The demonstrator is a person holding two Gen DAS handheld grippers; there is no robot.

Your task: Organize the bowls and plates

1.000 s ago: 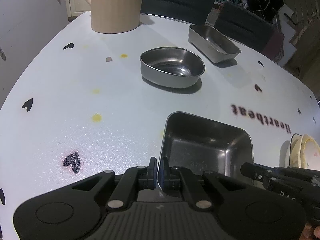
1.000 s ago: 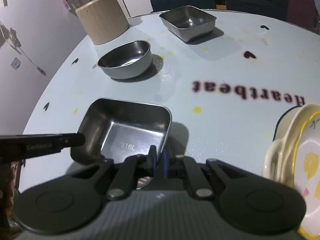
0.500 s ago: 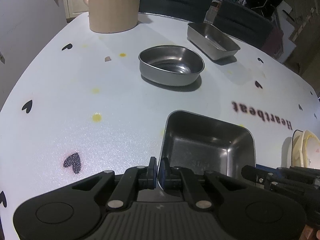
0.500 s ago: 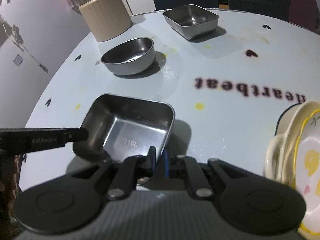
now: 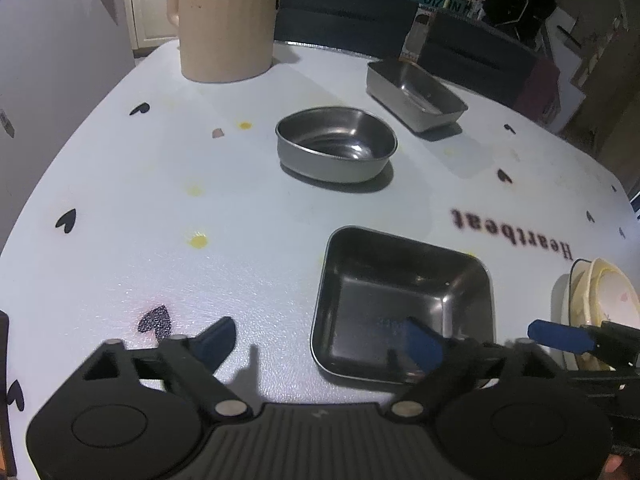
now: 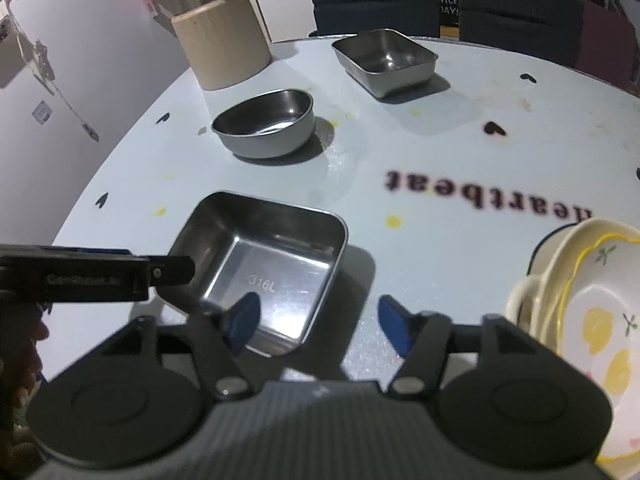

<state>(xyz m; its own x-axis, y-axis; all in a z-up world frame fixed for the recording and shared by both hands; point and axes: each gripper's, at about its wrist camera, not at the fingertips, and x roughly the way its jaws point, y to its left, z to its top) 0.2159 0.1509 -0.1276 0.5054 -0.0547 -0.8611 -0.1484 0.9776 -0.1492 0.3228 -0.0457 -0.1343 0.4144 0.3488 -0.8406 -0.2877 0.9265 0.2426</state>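
Both my grippers, left (image 5: 320, 344) and right (image 6: 316, 320), jaws opening, straddle the steel tray's (image 6: 260, 264) near rim on the tabletop (image 5: 240, 208), pads clear.

Dim indoor light, soft shadows beside metal dishes, fisheye-bent edges, blurred fingers, dark background

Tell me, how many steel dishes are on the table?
3: a square dish nearest the grippers, an oval bowl behind it, a rectangular tray farthest back.

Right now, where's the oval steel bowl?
Mid-table in both wrist views: the oval steel bowl stands apart between the near square steel tray and the far rectangular steel tray.
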